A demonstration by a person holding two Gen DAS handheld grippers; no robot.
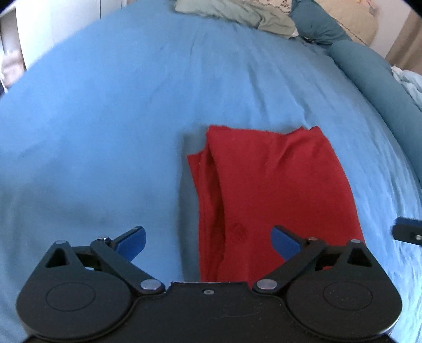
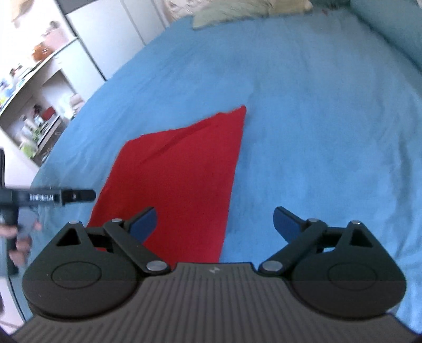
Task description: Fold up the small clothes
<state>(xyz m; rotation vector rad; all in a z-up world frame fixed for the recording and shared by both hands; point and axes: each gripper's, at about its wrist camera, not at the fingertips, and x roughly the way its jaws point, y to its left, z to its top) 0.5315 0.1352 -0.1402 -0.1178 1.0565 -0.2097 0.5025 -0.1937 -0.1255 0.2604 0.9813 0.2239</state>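
A red garment (image 1: 266, 190) lies folded into a long rectangle on the blue bedsheet (image 1: 110, 126); its left side shows stacked layers. My left gripper (image 1: 208, 244) hovers over the garment's near end, jaws wide open and holding nothing. In the right wrist view the same red garment (image 2: 179, 182) stretches away to the left of centre. My right gripper (image 2: 215, 224) stands open above the garment's near right edge, nothing between its blue pads (image 2: 286, 224). The left gripper's body (image 2: 47, 198) and the hand holding it show at that view's left edge.
A heap of pale green clothes (image 1: 237, 13) lies at the far end of the bed. Blue pillows (image 1: 369, 71) line the right side. Shelves with small items (image 2: 39, 110) stand beyond the bed's left edge. Part of the right gripper (image 1: 408, 230) pokes in at the right.
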